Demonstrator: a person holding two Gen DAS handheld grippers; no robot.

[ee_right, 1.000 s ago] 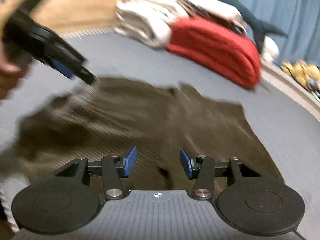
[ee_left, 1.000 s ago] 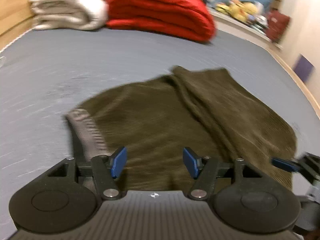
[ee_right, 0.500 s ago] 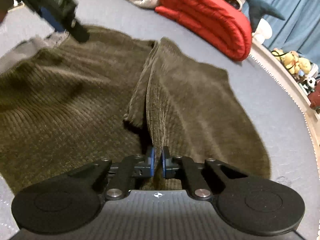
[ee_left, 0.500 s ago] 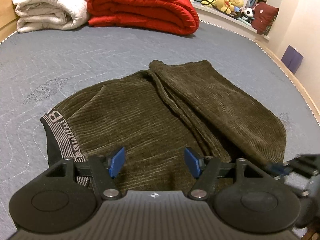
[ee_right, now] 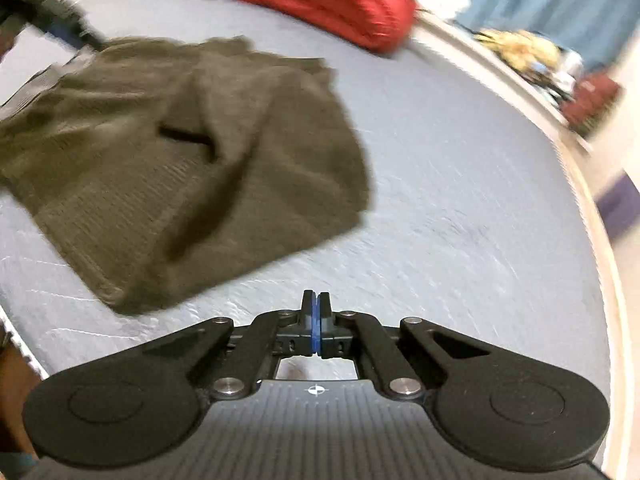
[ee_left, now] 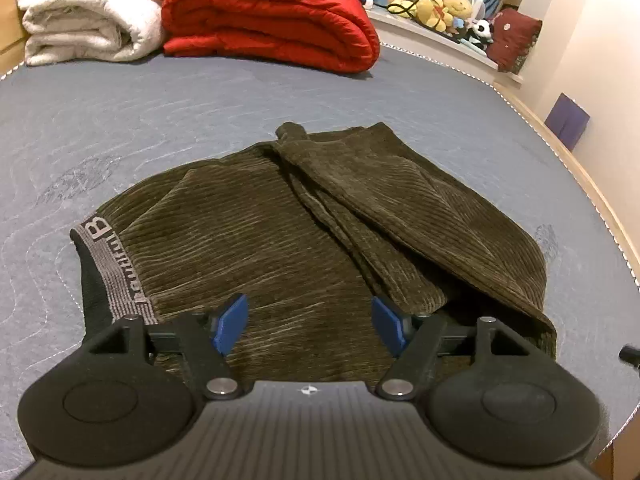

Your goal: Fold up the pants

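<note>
The olive corduroy pants [ee_left: 304,232] lie folded in a low heap on the grey bed cover [ee_left: 160,112], with a grey lettered waistband [ee_left: 116,268] at the left. My left gripper [ee_left: 308,324] is open and empty just above the pants' near edge. In the right wrist view the pants [ee_right: 192,152] lie to the left, blurred. My right gripper [ee_right: 316,308] is shut with nothing between its pads, over bare bed cover [ee_right: 460,220] to the right of the pants.
A folded red quilt [ee_left: 272,20] and a folded white blanket [ee_left: 88,12] sit at the far side of the bed. Soft toys [ee_left: 444,4] line a ledge at the back right. The bed's wooden edge [ee_left: 580,184] runs along the right.
My right gripper, shut at the pants' middle fold half a second ago, has pulled back and swung right, off the pants. My left gripper stays open over the near edge.
</note>
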